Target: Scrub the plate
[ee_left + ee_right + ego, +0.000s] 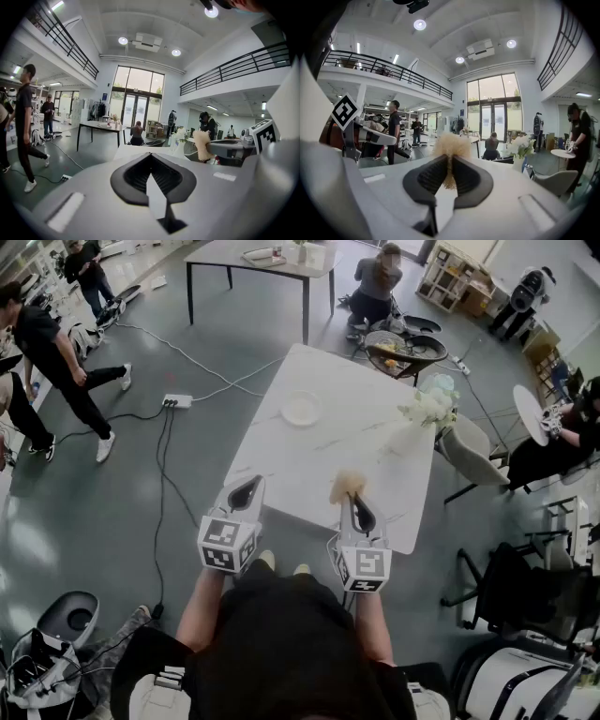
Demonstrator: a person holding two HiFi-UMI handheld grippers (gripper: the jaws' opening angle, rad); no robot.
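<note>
While the person (pixel 281 652) stands at the near edge of a white worktop (pixel 309 465), both grippers are held out side by side over its near part, pointing slightly downward. The left gripper (pixel 253 484) has its dark fingers pressed together with nothing between them, and it sits over the worktop's near left edge. The right gripper (pixel 352 499) has its fingers clamped on a tan, fluffy scrubber (pixel 347 484). The scrubber's frayed tuft sticks out past the fingertips above the worktop; whether it touches the surface cannot be told. In the right gripper view the stalk of the tuft runs down the slit between the two ribbed pads. The plate (pixel 301 409), small, round and white, lies flat on the far left part of the worktop, well apart from both grippers and from the scrubber. A vase (pixel 412 435) of white flowers (pixel 429 407) stands near the worktop's right edge, beyond the right gripper. A grey chair (pixel 466 448) is drawn up just beside that edge. On the grey floor (pixel 122 512) to the left lies a power strip (pixel 176 401) with cables trailing from it, and several people stand or crouch farther off.
</note>
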